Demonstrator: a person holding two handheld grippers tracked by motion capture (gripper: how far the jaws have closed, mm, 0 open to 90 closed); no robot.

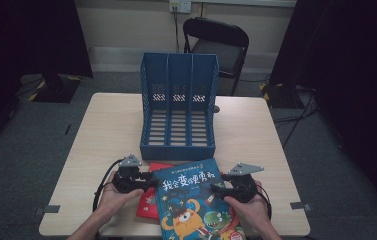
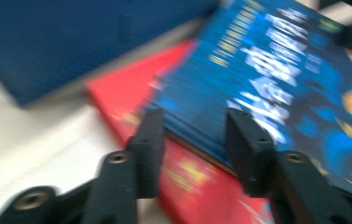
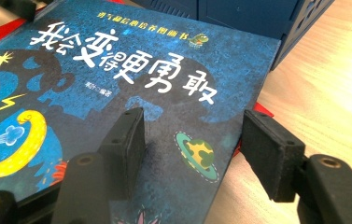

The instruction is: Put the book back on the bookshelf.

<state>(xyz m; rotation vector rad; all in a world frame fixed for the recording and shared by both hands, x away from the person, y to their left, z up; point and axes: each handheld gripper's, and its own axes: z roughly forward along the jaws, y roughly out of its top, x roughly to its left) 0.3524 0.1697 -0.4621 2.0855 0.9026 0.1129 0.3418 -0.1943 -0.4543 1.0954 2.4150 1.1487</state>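
Status: both books on the table, none filed in the rack.

The blue hardcover picture book (image 1: 196, 200) lies flat at the near edge of the pale wooden table (image 1: 111, 130), overlapping the red flat book (image 1: 148, 204) beneath it. All three slots of the blue plastic file rack (image 1: 178, 107) stand empty, so lifting and filing appear to remain. The left gripper (image 1: 148, 180) and right gripper (image 1: 216, 189) each straddle a side edge of the blue book, jaws parted, pads not seen pressing. Count: two books, one rack with three slots, two grippers.
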